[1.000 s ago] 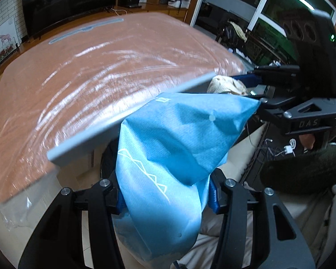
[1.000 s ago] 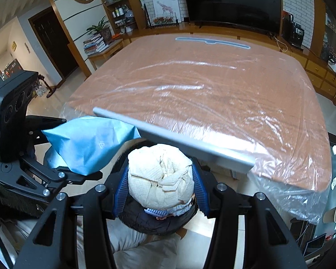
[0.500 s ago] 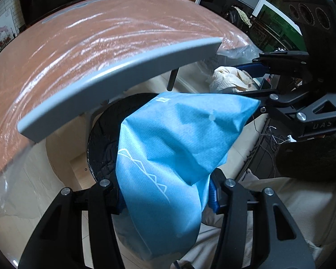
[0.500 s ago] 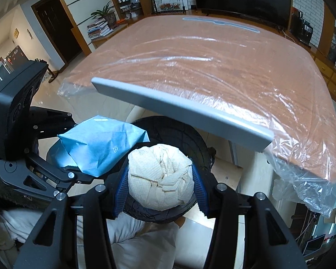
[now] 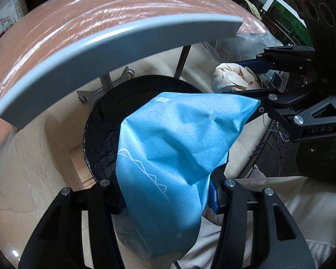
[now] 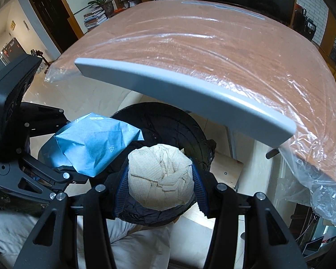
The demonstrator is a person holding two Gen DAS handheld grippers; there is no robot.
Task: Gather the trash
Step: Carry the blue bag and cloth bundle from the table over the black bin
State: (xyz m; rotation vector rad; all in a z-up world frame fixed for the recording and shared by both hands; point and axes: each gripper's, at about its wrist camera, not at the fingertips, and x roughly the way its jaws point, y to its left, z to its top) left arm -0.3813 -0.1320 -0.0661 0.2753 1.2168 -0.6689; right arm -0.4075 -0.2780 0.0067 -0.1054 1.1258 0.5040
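Observation:
My left gripper (image 5: 168,192) is shut on a crumpled blue wrapper (image 5: 174,148) and holds it over a round bin lined with a black bag (image 5: 105,121). The wrapper also shows in the right wrist view (image 6: 94,143). My right gripper (image 6: 160,186) is shut on a ball of beige paper towel (image 6: 161,177), held above the same bin (image 6: 172,121). The paper ball (image 5: 233,78) and the right gripper (image 5: 257,78) show at the right of the left wrist view. Both grippers hang side by side over the bin, below the table edge.
A wooden table under clear plastic sheet (image 6: 212,44) with a grey front edge (image 6: 186,94) overhangs the bin. Grey table legs (image 5: 107,83) stand behind the bin. Pale floor lies around it. Loose plastic (image 6: 324,192) hangs at the table's right corner.
Both grippers have dropped from table height to below the table edge, over the bin. Each still holds its piece of trash. The bin has come into full view.

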